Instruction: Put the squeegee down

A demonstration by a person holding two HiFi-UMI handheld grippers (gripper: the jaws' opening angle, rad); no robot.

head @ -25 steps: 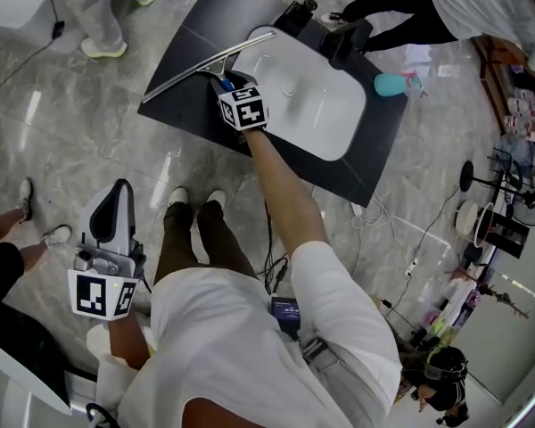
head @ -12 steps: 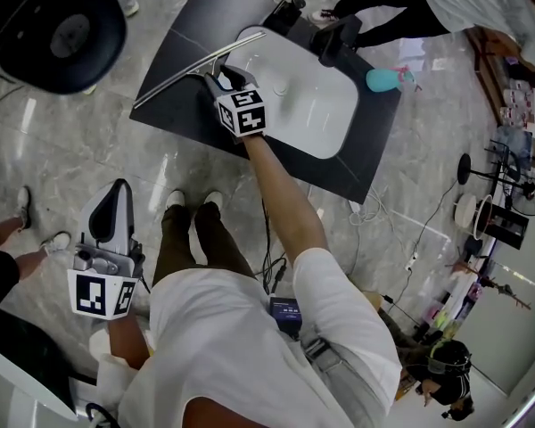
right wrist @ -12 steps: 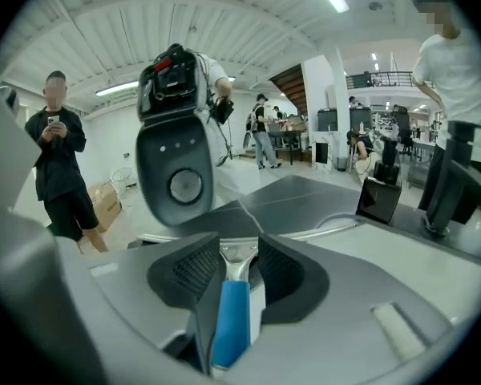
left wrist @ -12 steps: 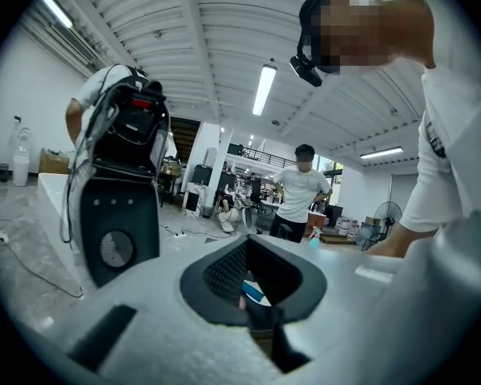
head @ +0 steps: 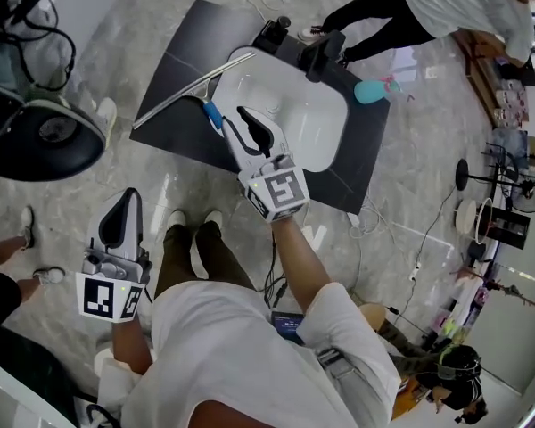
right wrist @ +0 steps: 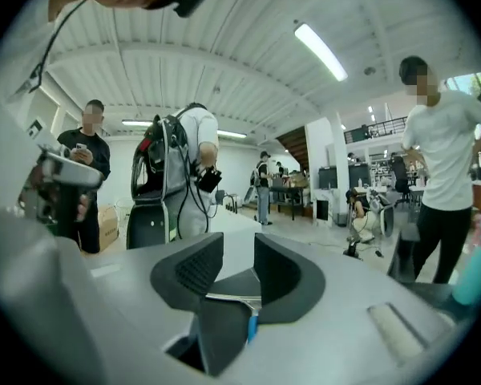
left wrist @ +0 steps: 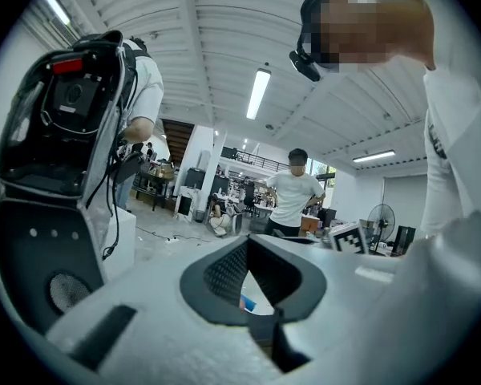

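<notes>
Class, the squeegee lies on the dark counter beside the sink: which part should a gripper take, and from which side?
The blue handle, probably from the person's side: it juts from the middle of the long blade toward the near edge of the counter, while the blade lies flat and thin.

A white basin [head: 294, 114] sits in a dark slab [head: 174, 74], a teal bottle [head: 372, 91] near its edge.

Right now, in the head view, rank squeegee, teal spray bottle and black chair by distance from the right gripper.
1. Squeegee, just left of the right gripper, whose empty jaws have just been closing.
2. Teal spray bottle, on its right.
3. Black chair, far left.
</notes>
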